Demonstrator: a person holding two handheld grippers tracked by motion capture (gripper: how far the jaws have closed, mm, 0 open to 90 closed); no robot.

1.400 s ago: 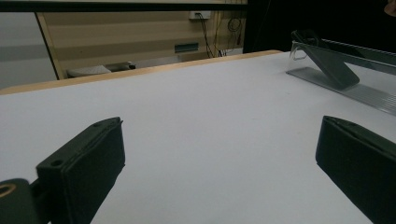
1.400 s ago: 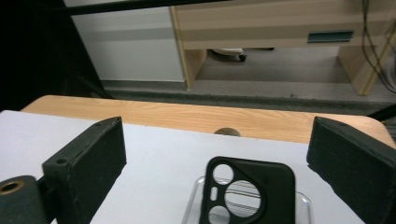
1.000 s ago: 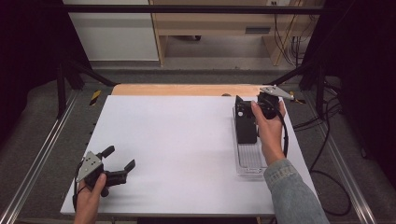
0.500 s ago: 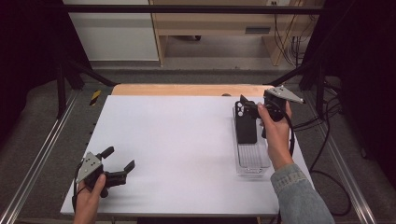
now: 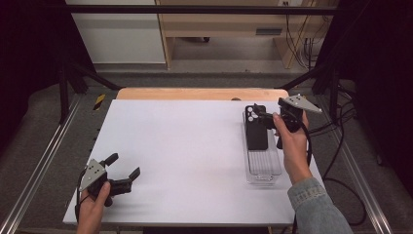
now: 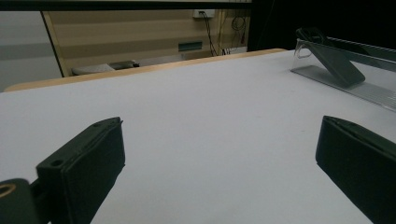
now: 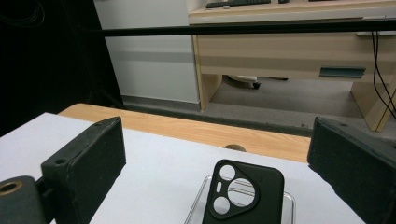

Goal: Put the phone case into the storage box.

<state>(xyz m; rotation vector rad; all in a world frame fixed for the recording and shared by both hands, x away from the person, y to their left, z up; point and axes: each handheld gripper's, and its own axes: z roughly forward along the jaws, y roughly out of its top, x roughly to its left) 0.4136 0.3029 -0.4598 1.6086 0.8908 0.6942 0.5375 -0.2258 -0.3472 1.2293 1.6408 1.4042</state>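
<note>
High view, white table, wooden far edge, both grippers' fingers apart.

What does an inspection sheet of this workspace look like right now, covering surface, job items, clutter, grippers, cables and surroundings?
Surface: white table, wooden strip along its far edge.
Job's things: black phone case leaning in a clear tray at the table's right side, camera cut-outs at its raised far end.
Clutter: nothing seen on the table.
Grippers: left gripper open, low at the near left corner, holding nothing; right gripper open beside the case's far end, fingers not closed on it.
Cables: one trails from each gripper; more hang off the table's right.
Surroundings: wooden desk, white cabinet, grey floor, dark frame bars.
</note>
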